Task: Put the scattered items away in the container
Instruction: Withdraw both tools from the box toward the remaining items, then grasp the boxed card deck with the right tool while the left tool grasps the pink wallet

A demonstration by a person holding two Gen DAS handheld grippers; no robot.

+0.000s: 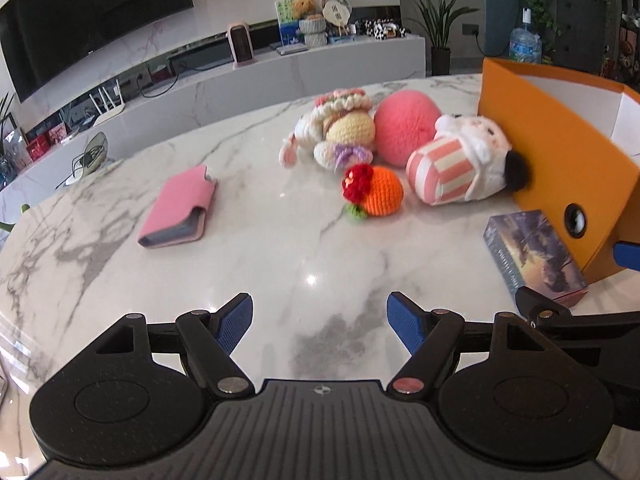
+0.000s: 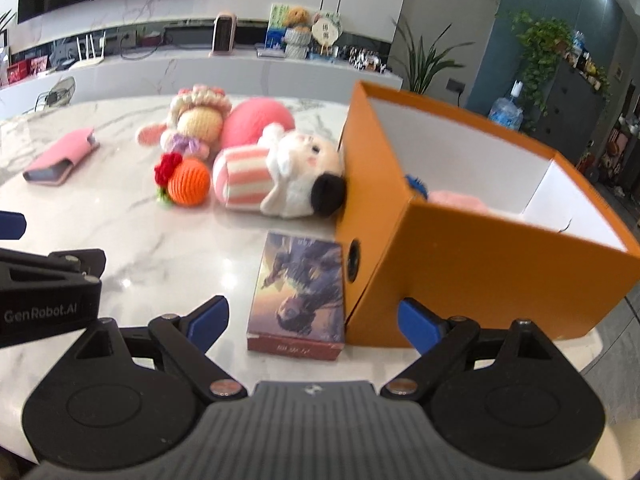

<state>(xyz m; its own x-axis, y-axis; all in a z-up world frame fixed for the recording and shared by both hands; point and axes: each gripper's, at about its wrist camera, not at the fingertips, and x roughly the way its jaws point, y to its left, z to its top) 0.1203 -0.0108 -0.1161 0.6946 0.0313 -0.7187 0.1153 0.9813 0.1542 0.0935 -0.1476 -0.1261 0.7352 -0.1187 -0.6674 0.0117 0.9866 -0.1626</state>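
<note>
An orange box (image 2: 460, 264) with a white inside stands on the marble table (image 1: 280, 248); something pink and something blue lie in it. Against its left wall leans a white plush with a striped body (image 2: 276, 176). Beside that lie a crocheted orange with a red flower (image 2: 186, 180), a pink ball (image 2: 256, 118) and a crocheted doll (image 2: 196, 120). A pink wallet (image 1: 180, 208) lies apart at the left. A picture-covered card box (image 2: 300, 288) lies by the orange box. My left gripper (image 1: 320, 322) is open over bare marble. My right gripper (image 2: 312, 320) is open, with the card box's near end between its fingertips, untouched.
A long white cabinet (image 1: 280, 64) with a heater, toys and pictures runs behind the table under a wall screen (image 1: 92, 16). Potted plants (image 2: 424, 60) and a water bottle (image 2: 506, 112) stand at the right. The table's rounded edge (image 2: 588, 356) lies just past the orange box.
</note>
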